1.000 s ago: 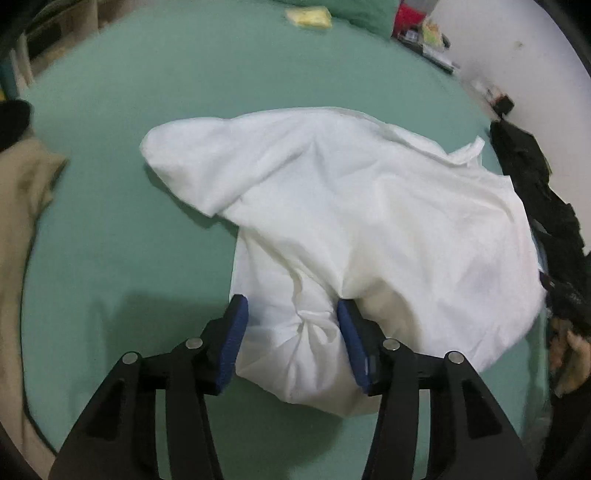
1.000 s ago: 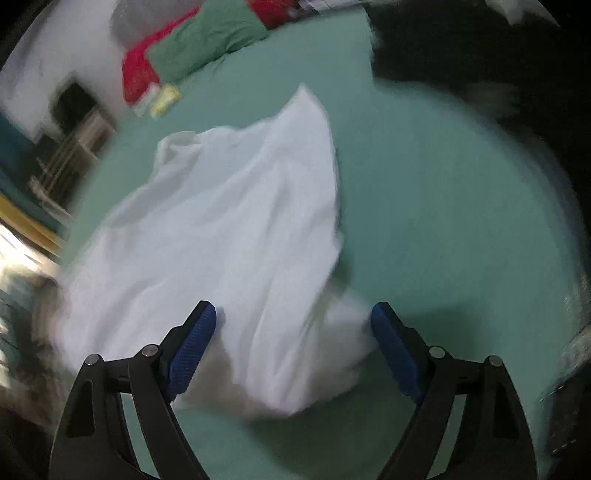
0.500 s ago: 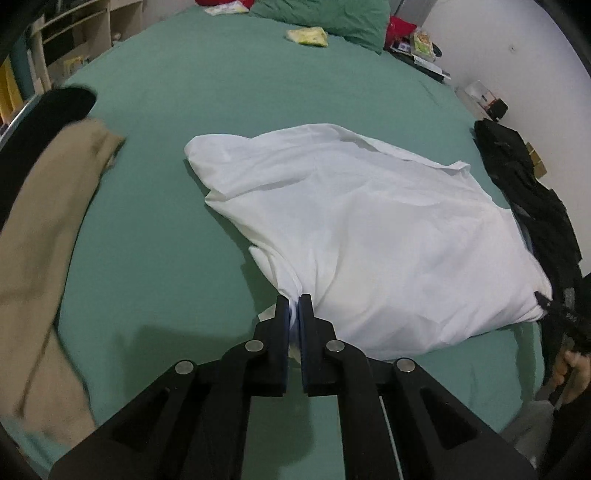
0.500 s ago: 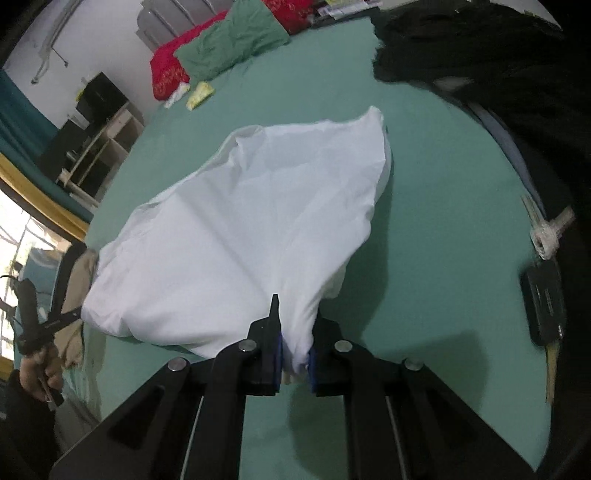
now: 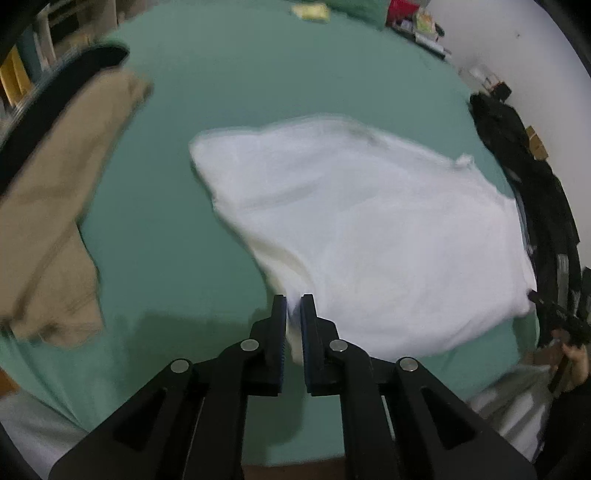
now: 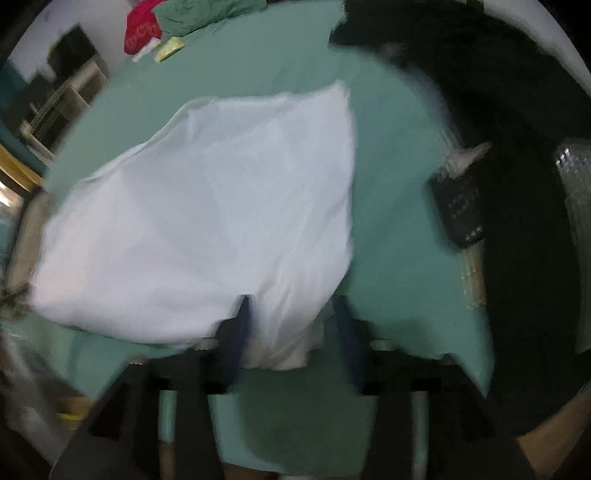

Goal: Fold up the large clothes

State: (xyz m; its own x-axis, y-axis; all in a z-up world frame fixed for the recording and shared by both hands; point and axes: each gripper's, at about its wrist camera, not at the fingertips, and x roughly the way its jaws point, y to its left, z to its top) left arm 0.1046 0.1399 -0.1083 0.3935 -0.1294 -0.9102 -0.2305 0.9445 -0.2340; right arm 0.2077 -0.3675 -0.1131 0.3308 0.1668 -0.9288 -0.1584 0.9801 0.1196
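Note:
A large white garment (image 5: pixel 362 229) lies spread on the green bed (image 5: pixel 229 74). My left gripper (image 5: pixel 293 302) is shut on its near left corner, with white cloth pinched between the blue pads. In the right wrist view the same white garment (image 6: pixel 207 221) fills the middle. My right gripper (image 6: pixel 291 306) has its jaws apart, with a fold of the near right corner lying between them; the view is blurred by motion.
A tan garment (image 5: pixel 55 206) lies at the bed's left edge. A black clothes pile (image 5: pixel 524 177) lines the right side, also in the right wrist view (image 6: pixel 517 92). A dark remote (image 6: pixel 458 206) lies to the right. Green and red pillows (image 6: pixel 177 18) sit at the far end.
Both grippers closed on the garment's near corners and pulled it flatter. Since half a second ago the right gripper's jaws have come apart; the left stays shut on the cloth.

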